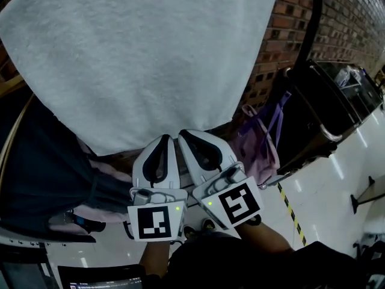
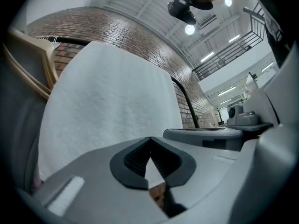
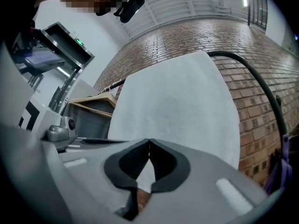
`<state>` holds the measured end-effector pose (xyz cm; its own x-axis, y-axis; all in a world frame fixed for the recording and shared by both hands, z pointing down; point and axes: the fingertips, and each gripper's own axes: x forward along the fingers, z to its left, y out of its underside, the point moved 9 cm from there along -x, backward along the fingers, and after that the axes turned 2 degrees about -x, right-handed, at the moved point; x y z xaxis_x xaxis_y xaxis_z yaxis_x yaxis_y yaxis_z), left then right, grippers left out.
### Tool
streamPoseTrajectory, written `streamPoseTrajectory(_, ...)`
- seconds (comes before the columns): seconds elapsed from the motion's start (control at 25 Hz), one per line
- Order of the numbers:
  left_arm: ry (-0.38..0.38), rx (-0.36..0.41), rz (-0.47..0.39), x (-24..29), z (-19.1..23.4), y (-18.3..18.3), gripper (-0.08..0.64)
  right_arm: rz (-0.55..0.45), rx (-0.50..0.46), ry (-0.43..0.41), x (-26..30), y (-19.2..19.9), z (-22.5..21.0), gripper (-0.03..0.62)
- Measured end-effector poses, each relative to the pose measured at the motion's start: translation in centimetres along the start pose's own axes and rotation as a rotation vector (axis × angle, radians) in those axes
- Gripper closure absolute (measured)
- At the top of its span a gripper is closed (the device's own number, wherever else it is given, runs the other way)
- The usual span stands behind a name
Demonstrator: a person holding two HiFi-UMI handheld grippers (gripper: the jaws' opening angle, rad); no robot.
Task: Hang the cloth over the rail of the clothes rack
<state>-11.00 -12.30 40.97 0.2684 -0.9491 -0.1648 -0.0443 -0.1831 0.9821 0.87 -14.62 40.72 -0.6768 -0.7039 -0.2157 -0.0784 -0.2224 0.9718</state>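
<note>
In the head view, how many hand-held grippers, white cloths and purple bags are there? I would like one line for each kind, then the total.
Hand-held grippers: 2 (left hand-held gripper, right hand-held gripper)
White cloth: 1
Purple bag: 1
Total: 4

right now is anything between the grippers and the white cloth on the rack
Nothing visible stands in the way. The left gripper and the right gripper, both shut and empty, point at the cloth with only open air in front of their tips. The cloth already drapes over the rail.
</note>
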Motion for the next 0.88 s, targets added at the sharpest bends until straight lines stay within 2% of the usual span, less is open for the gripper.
streamPoseTrajectory(0.48,0.001,0.044,0.055,-0.2,-2.0,1.3,0.552,0.009,0.0,-0.006,-1.7,0.8,-0.5,0.588)
streamPoseTrajectory(0.88,-0.019,0.046,0.029,0.9,-3.2,1.7,0.552,-0.012,0.004,-0.02,-2.2,1.6,-1.6,0.588)
